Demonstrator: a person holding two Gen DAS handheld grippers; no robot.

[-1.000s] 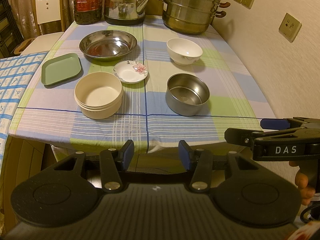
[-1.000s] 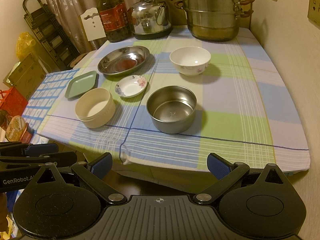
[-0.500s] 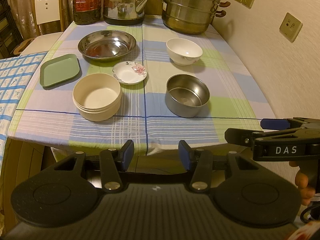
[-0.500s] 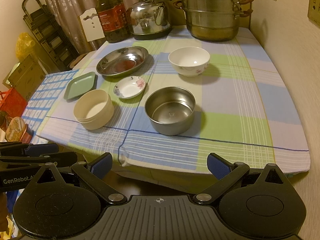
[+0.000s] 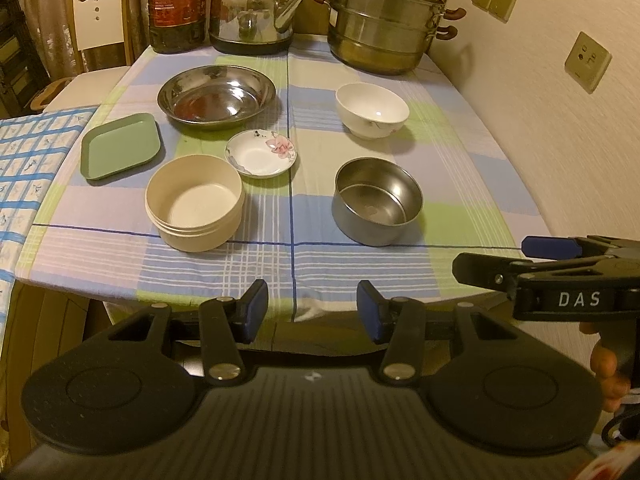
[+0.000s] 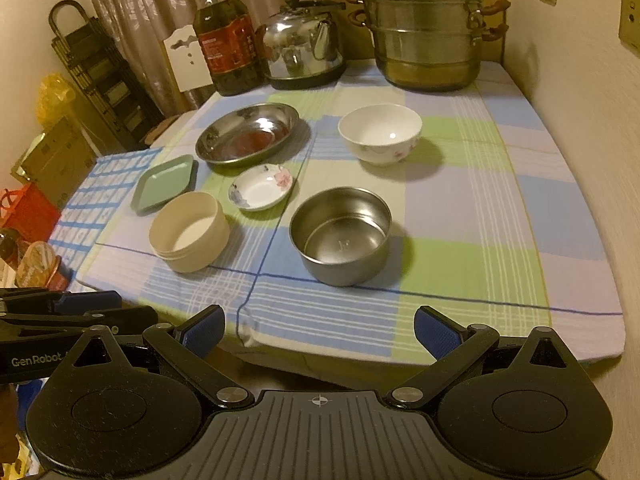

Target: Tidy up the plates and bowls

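Observation:
On the checked tablecloth stand a cream round bowl [image 5: 195,203] [image 6: 189,231], a small flowered saucer [image 5: 261,153] [image 6: 262,186], a steel bowl [image 5: 377,201] [image 6: 341,235], a white china bowl [image 5: 371,109] [image 6: 380,133], a wide steel dish [image 5: 216,96] [image 6: 247,134] and a green square plate [image 5: 120,145] [image 6: 165,182]. My left gripper [image 5: 312,311] hangs open before the table's front edge, holding nothing. My right gripper [image 6: 319,330] is open wider, also short of the edge and empty. Each gripper shows at the side of the other's view.
A kettle [image 5: 253,14] [image 6: 302,50], an oil bottle [image 5: 176,4] [image 6: 226,44] and a stacked steamer pot [image 5: 384,26] [image 6: 428,36] line the table's far end. A wall [image 5: 560,120] runs along the right side. A chair [image 5: 100,20] and folded racks [image 6: 100,76] stand at the left.
Both views have shifted slightly closer to the table and upward; the dishes sit a little lower in frame. Neither gripper's finger opening has changed.

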